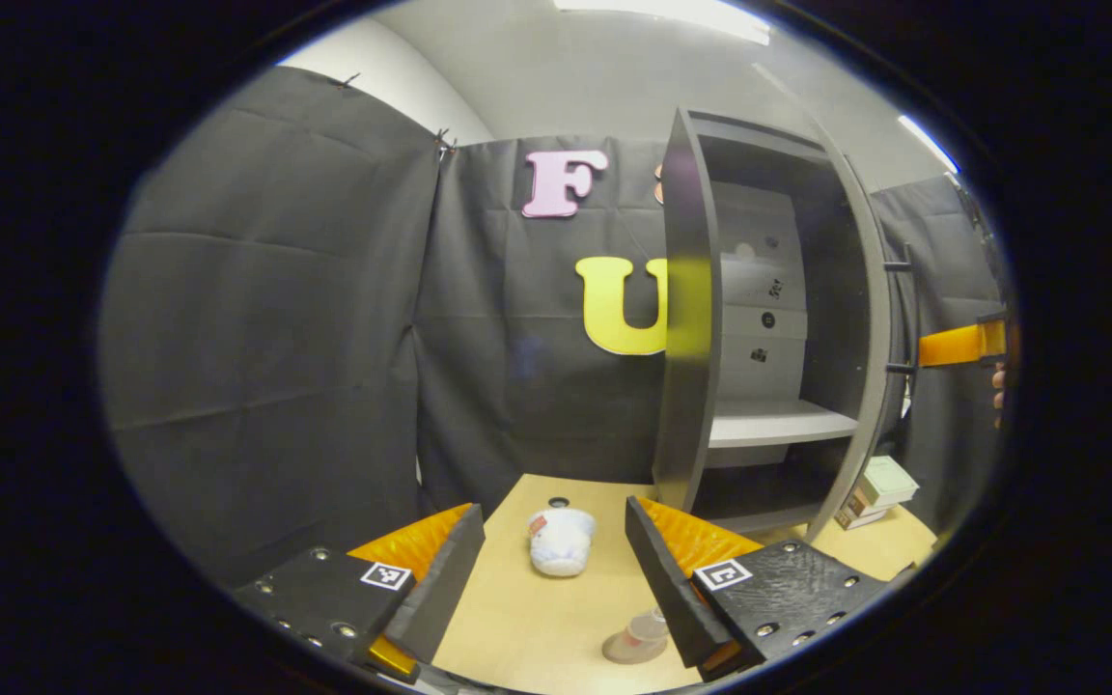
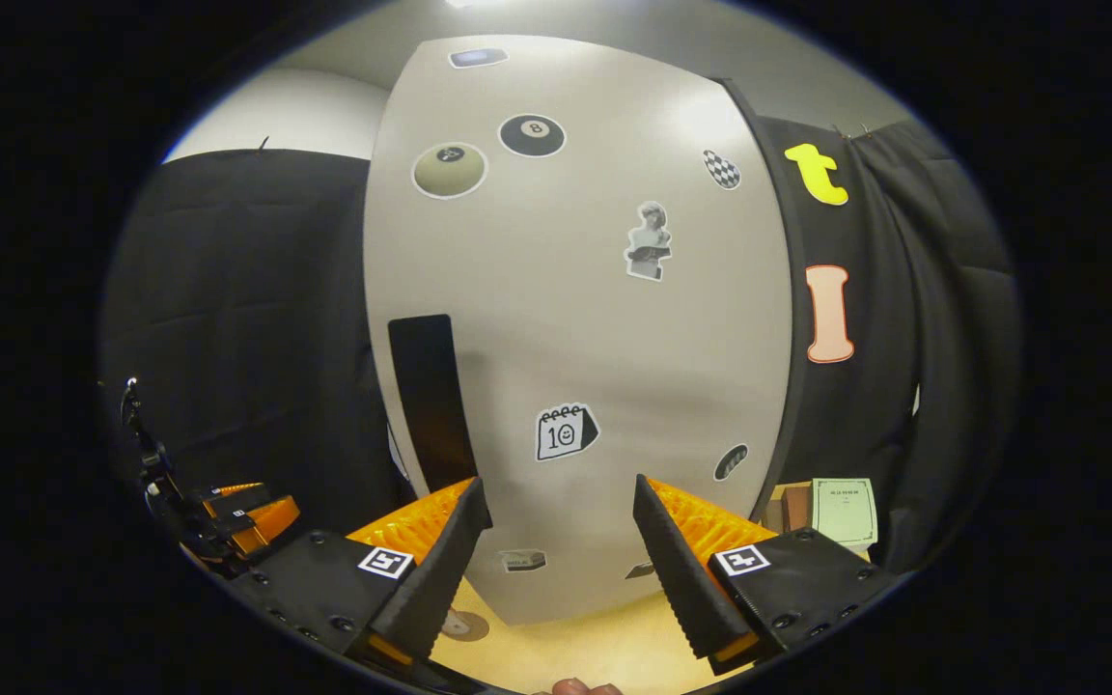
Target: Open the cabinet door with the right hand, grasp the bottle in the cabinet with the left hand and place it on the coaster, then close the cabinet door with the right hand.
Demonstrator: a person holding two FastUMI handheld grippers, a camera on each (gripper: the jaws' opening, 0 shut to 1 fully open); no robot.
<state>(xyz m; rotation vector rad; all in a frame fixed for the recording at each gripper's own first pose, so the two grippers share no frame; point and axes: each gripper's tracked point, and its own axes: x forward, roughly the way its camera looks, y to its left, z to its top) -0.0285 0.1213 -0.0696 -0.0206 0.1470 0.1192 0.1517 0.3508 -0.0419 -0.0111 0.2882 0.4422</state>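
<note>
Left tool (image 1: 554, 569) wide, empty | right tool (image 2: 561, 555) wide before cabinet door (image 2: 604, 319) | bottle (image 1: 561, 541) on table (image 1: 537, 627)

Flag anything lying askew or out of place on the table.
The bottle lies on its side on the bare table, between the open left hand-held gripper's fingers, not on the coaster nearer the camera. The cabinet door is open.

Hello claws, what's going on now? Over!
Left claw open, empty. Right claw open, facing the cabinet door. Bottle lying on the table, coaster bare nearby. Nothing blocking.
</note>
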